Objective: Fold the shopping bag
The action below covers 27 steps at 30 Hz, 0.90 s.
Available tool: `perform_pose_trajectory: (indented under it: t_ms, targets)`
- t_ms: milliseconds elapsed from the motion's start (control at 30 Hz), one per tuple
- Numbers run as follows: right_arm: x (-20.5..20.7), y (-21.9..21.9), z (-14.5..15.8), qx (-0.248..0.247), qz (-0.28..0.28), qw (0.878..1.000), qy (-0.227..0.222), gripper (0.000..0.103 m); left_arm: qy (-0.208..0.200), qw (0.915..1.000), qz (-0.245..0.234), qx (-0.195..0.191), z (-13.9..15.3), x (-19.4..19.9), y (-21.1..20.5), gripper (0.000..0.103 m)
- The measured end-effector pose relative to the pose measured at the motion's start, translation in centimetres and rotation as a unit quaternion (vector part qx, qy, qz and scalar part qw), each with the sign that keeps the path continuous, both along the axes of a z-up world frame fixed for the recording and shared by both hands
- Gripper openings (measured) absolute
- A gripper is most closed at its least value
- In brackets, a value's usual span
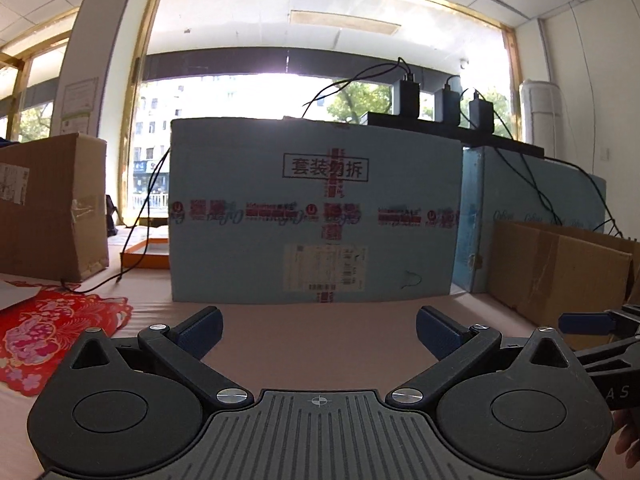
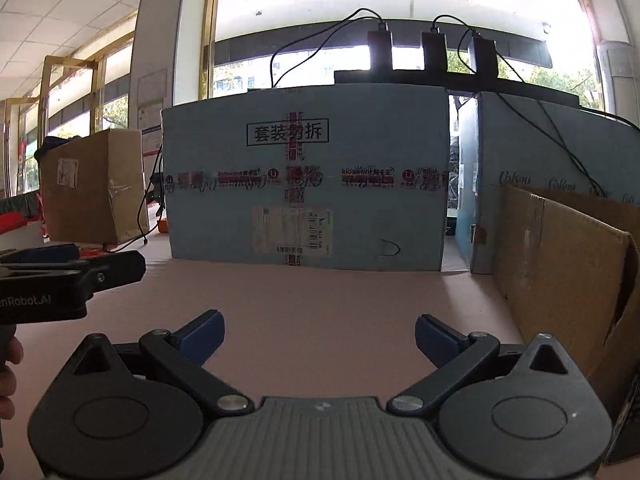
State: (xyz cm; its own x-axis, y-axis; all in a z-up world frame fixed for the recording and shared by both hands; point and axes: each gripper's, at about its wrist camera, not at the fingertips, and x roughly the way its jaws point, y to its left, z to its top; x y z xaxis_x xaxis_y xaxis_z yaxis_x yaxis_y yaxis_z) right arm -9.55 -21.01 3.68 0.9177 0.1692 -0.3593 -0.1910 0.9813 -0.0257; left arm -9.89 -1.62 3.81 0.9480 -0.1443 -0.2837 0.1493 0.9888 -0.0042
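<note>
left tongs (image 1: pixel 319 334) agape | right tongs (image 2: pixel 319 336) agape | red bag (image 1: pixel 52 340) cut off

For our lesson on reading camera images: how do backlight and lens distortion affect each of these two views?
Left wrist view: the window is blown out white, leaving the blue carton and chargers dim; ceiling lines bow. Right wrist view: the same glare, chargers in silhouette, the brown box bulging at the edge; both open grippers look oversized.
</note>
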Motion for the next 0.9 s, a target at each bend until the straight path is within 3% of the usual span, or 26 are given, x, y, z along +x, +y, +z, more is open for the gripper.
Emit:
perform_pose_trajectory:
  t_ms: [333, 633, 733, 800, 900]
  targets:
    - [4.1, -0.8, -1.6, -0.009, -0.035, 0.998, 0.044, 0.103, 0.111, 0.9902, 0.084, -0.009, -2.4, 3.7, 1.6, 0.103]
    - [6.8, -1.9, -3.0, -0.004, -0.077, 0.99, 0.121, 0.103, 0.182, 0.9797, 0.035, 0.076, -3.7, 6.0, -1.1, 0.103]
    - [7.3, -1.9, -3.5, -0.005, -0.076, 0.987, 0.14, 0.103, 0.187, 0.9795, 0.033, 0.066, -3.7, 5.9, -0.8, 0.103]
    - [7.7, -1.9, -3.8, -0.009, -0.075, 0.985, 0.157, 0.103, 0.197, 0.9792, 0.029, 0.039, -3.7, 6.1, -0.1, 0.103]
    - [7.9, -1.6, -3.8, -0.021, -0.077, 0.983, 0.163, 0.103, 0.198, 0.9791, 0.029, 0.037, -3.6, 6.1, 0.0, 0.103]
